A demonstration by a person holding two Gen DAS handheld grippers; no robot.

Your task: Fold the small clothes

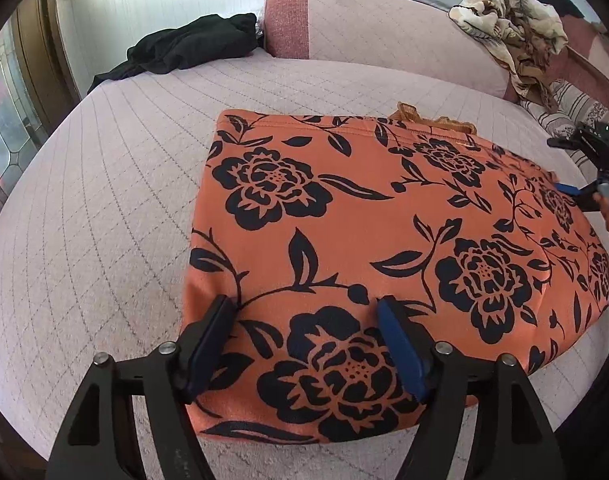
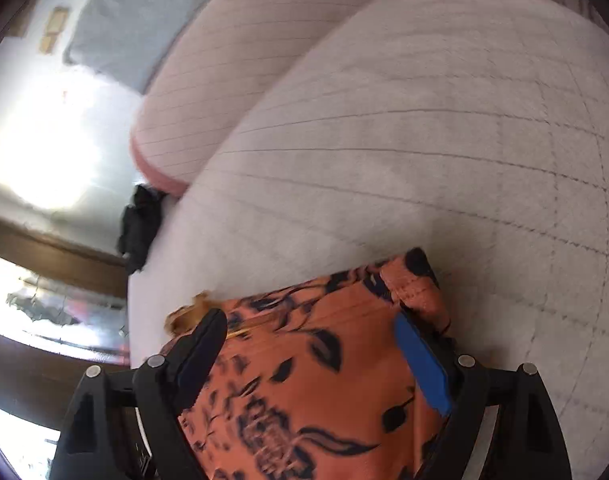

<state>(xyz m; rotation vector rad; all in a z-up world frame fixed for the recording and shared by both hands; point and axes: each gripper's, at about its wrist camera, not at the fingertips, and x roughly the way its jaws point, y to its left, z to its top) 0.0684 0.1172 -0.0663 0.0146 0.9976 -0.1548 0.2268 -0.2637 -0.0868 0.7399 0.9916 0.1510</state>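
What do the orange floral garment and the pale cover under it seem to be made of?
Orange floral garment: probably a smooth, matte knit or stretch fabric; it lies flat with soft rounded folds, a stitched hem and a printed dark pattern. Pale cover: looks like quilted cloth, matte, with a grid of stitched lines across a padded surface.

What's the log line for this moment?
garment: orange black-floral folded cloth flat on quilted bed | left gripper: open above it | right gripper: open above it
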